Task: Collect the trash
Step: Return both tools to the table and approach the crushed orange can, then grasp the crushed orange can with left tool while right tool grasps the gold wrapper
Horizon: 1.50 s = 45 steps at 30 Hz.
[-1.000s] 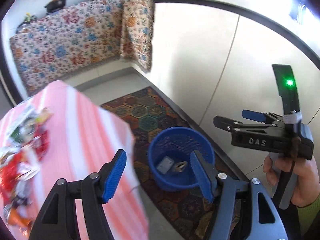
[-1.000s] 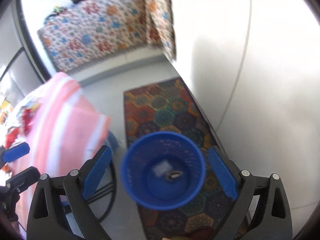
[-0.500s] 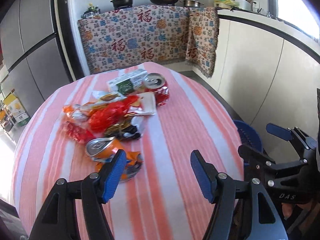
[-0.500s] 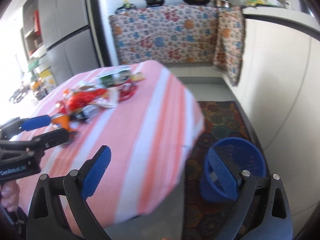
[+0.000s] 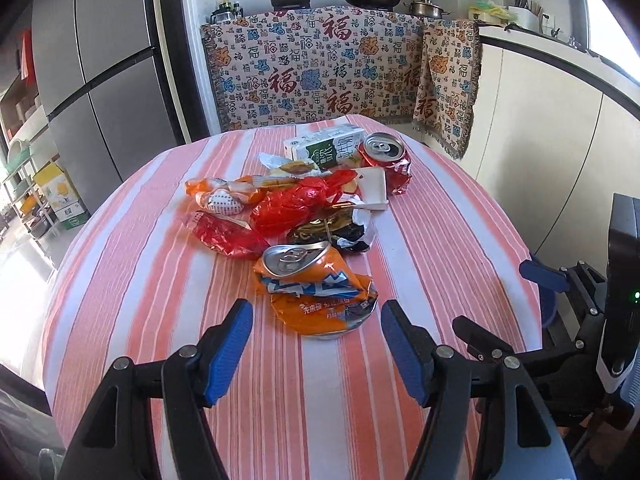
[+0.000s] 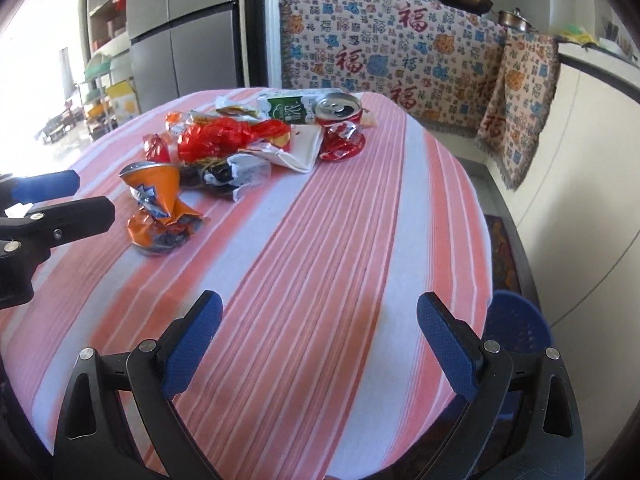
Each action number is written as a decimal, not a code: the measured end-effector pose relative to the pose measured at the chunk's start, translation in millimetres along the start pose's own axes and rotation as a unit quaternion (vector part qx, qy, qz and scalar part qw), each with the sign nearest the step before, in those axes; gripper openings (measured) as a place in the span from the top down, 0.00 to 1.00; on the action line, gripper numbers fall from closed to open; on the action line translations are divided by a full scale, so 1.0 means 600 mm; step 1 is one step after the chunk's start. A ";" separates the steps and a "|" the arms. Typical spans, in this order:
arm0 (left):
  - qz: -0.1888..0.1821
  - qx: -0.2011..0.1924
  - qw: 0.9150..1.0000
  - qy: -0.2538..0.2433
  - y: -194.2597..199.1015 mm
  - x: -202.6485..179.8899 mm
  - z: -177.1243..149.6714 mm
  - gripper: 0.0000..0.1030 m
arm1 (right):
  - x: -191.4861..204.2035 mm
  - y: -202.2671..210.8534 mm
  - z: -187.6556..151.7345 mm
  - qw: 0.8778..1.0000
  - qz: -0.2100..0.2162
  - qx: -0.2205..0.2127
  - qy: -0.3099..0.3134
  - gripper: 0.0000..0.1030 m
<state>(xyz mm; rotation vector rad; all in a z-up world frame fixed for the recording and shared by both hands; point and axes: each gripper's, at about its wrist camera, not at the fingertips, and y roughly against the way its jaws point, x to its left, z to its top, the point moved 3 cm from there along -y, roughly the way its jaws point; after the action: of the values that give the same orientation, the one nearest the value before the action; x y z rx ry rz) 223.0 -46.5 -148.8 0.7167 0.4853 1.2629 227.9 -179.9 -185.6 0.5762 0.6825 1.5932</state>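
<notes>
A pile of trash lies on the round table with the pink striped cloth (image 5: 160, 280). Nearest is a crushed orange can (image 5: 316, 292), also in the right wrist view (image 6: 160, 208). Behind it lie a black and gold wrapper (image 5: 332, 232), red wrappers (image 5: 304, 200), a crushed red can (image 5: 386, 160) and a green milk carton (image 5: 324, 148). My left gripper (image 5: 316, 348) is open and empty, just short of the orange can. My right gripper (image 6: 320, 336) is open and empty over the table's near right part. The blue bin (image 6: 516, 328) stands on the floor beyond the table's right edge.
A patterned cloth (image 5: 320, 68) covers the counter behind the table, with pots on top. A grey fridge (image 5: 100, 60) stands at the left. White cabinets (image 5: 540, 128) run along the right. A patterned rug (image 6: 504, 256) lies by the bin.
Both grippers have swung from above the blue bin back to the table. They now face the trash pile, with the left one closer to the orange can.
</notes>
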 end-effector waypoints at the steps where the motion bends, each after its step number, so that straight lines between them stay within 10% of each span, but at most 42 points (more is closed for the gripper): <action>1: 0.002 0.000 1.000 -0.001 0.000 0.000 -0.001 0.34 | 0.000 0.002 -0.003 1.000 0.001 0.003 0.001 0.05; 23: -0.071 0.062 0.994 0.056 -0.069 0.010 -0.042 0.34 | 0.022 -0.002 -0.026 0.999 0.012 0.033 0.026 0.05; 33: 0.044 0.034 0.997 0.050 -0.107 -0.023 0.030 0.34 | 0.022 0.000 -0.029 0.999 0.017 0.032 0.022 0.05; 45: 0.052 0.048 0.995 0.067 -0.115 0.014 0.019 0.34 | 0.032 -0.004 -0.027 0.999 0.025 0.034 0.025 0.05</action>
<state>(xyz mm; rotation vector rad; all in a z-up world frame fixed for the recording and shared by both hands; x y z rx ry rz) 280.0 -50.1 -189.8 0.7480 0.6289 1.3995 215.6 -162.2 -199.1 0.6100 0.7681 1.6411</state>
